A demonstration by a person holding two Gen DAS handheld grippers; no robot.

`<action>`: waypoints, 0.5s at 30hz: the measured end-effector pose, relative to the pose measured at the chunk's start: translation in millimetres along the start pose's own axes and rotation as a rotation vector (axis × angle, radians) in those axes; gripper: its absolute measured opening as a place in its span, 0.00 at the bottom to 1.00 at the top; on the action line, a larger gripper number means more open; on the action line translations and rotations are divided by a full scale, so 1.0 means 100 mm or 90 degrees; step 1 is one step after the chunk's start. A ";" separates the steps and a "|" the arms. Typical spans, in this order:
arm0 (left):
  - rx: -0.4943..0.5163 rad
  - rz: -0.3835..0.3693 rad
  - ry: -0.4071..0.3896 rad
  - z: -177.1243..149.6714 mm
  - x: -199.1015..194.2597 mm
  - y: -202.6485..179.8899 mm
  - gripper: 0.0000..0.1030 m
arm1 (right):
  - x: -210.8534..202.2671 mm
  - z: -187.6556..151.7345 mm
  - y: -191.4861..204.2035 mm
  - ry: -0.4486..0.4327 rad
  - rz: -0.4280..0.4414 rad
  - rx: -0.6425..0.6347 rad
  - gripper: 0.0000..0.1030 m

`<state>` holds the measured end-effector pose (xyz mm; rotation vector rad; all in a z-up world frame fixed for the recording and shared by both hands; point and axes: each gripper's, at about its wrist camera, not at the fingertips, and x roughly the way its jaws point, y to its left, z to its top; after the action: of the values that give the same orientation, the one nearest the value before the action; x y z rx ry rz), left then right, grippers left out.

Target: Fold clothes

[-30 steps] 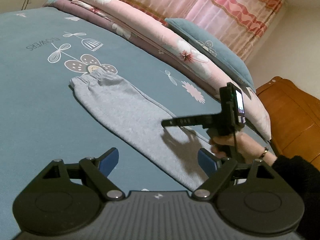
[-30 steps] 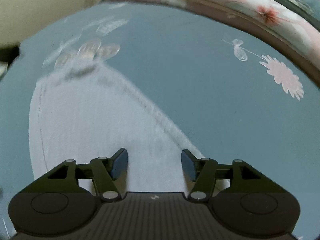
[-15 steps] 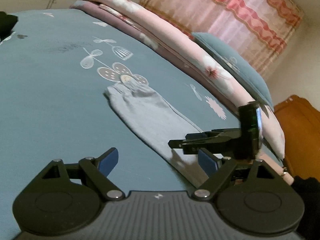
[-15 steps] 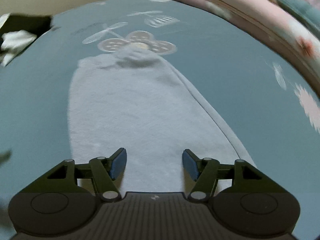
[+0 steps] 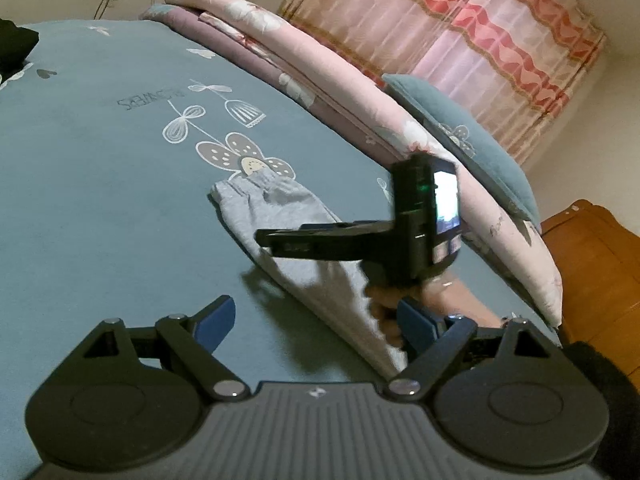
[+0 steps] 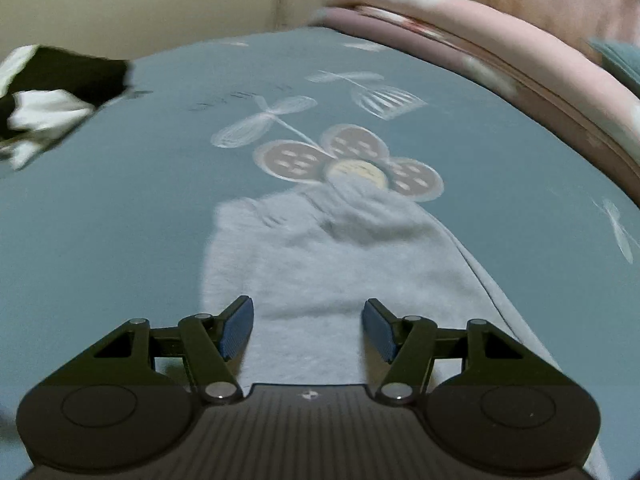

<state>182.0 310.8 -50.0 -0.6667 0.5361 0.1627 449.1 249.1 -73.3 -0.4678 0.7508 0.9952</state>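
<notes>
Our right tongs (image 6: pixel 308 328) have swung along the grey pants (image 6: pixel 340 264) toward the waistband, spread and empty. Left tongs (image 5: pixel 316 320) stay spread, empty, over the bed (image 5: pixel 100 200). We judge no fold started yet.

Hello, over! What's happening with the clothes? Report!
Both hand-held grippers open, left, right. Grey trousers flat on bed, ungripped. Nothing blocking.

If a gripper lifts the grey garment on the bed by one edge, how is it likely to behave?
The grey garment lies flat with a bunched, wrinkled far end, so it probably droops limply rather than holding shape. It looks thin and soft, likely light. On the smooth blue bedsheet, a push would probably bunch it rather than slide it whole.
</notes>
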 end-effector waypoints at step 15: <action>0.071 -0.106 0.112 -0.35 0.39 -0.68 0.87 | -1.87 -1.20 -1.41 0.113 -0.183 0.162 0.67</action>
<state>222.0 235.2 -56.6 -0.6164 0.6501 -0.0823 469.2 -5.3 -9.8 -0.4300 0.9269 0.5859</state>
